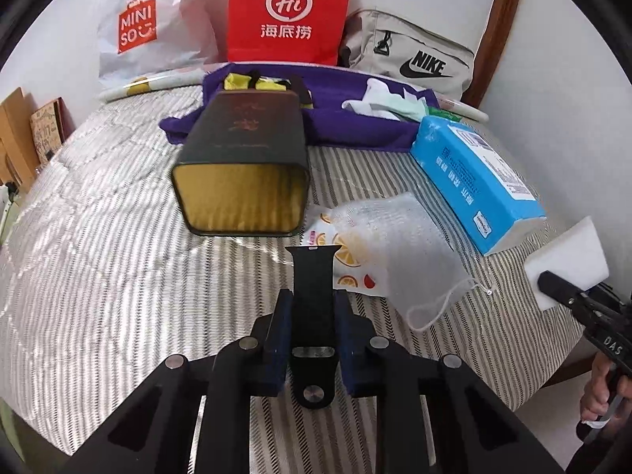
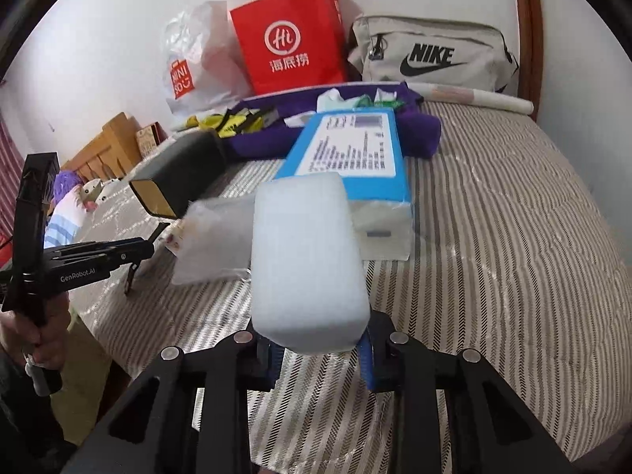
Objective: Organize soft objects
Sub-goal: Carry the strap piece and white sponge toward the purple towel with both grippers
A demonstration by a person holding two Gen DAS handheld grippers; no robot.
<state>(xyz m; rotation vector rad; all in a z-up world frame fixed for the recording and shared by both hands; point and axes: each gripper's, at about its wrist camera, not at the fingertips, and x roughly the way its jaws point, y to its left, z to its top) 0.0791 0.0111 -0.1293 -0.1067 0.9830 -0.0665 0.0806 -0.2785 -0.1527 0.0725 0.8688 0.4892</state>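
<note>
The left gripper (image 1: 312,308) has its jaws pinched on a black watch strap (image 1: 314,276). The strap sticks out in front, over the striped bed cover (image 1: 98,256). It looks thin, bendy and very light, so it could droop or slide if held only by its tip. A hold near the middle looks safer.

The right gripper (image 2: 316,349) has its jaws pressed on the near end of a white foam block (image 2: 306,260). The block is held up above the bed, close to the blue tissue pack (image 2: 347,154). It looks squashy and light, so a soft squeeze across its narrow sides should do. A hard squeeze would dent it.

A dark open box (image 1: 241,166) lies on its side nearby, maybe the place for these things, though that is only a guess. A white mesh pouch (image 1: 395,252) lies between the box and the tissue pack.
</note>
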